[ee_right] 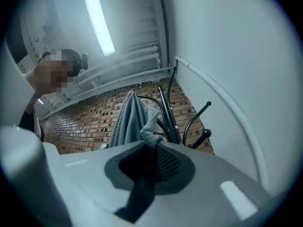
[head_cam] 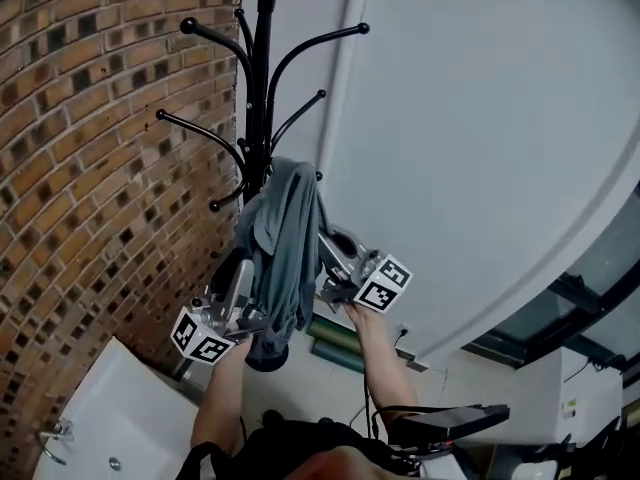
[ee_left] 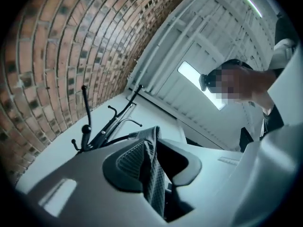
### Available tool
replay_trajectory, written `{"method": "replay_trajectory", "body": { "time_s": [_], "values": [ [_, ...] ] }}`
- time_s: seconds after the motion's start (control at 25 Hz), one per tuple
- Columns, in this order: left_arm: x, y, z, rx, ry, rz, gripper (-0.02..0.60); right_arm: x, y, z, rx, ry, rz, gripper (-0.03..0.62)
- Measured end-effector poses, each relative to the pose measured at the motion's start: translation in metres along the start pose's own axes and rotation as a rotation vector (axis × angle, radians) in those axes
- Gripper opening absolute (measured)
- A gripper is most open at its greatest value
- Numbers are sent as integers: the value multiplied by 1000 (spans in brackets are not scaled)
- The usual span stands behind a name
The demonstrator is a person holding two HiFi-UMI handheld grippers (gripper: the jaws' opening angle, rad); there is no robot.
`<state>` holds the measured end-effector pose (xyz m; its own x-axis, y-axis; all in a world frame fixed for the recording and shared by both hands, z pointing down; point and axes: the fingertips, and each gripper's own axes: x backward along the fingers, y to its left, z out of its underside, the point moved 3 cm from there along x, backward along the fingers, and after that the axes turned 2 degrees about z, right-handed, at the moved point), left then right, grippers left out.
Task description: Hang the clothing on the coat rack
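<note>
Two tools are clenched on the grey garment (head_cam: 283,233): your left tool (ee_left: 150,161) pinches one fold, lightly by the look of it, and your right tool (ee_right: 152,161) pinches another. The cloth hangs between them, its top bunched against the pole of the coat rack (head_cam: 262,88). I'd lift the fabric over a hook (head_cam: 215,207) before letting go, or it may slide off. No container shows plainly. The white fixture (head_cam: 110,408) at lower left may be a basin, its contents unseen.

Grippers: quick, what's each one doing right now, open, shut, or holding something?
Left gripper: closed on the grey garment.
Right gripper: closed on the same grey garment.
</note>
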<state>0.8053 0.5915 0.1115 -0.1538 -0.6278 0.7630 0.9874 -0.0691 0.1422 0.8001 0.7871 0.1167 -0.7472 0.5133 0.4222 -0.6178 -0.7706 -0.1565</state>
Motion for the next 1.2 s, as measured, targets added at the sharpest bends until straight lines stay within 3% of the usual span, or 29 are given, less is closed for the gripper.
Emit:
{"method": "replay_trajectory", "body": {
  "time_s": [0.08,0.16,0.24,0.36,0.48,0.6,0.72,0.8,0.92,1.04,1.2],
  "values": [
    [32,-12,-1,-38,6,-44,74,16,3,-9,31,-9,32,52],
    [64,-25,0,-97,67,-85,72,34,2,-19,78,0,76,167],
    [96,-34,1,-148,136,-138,72,59,-7,-30,121,11,135,224],
    [155,-48,3,-222,209,-247,72,115,-30,-45,161,-16,259,227],
    [225,-86,5,-262,254,-471,72,176,-48,-29,151,0,364,227],
    [274,-141,3,-300,259,-671,72,210,-52,-2,123,49,384,227],
    [291,-196,-6,-323,301,-753,72,233,-35,26,68,97,374,227],
    [293,-230,-12,-323,357,-761,72,264,-12,49,7,137,397,227],
    [275,-246,-10,-367,390,-695,72,300,5,66,-17,147,418,225],
    [256,-250,-4,-352,380,-564,72,329,29,60,4,147,458,225],
    [249,-261,-3,-282,389,-356,64,360,99,36,97,142,512,224]
  ]
}}
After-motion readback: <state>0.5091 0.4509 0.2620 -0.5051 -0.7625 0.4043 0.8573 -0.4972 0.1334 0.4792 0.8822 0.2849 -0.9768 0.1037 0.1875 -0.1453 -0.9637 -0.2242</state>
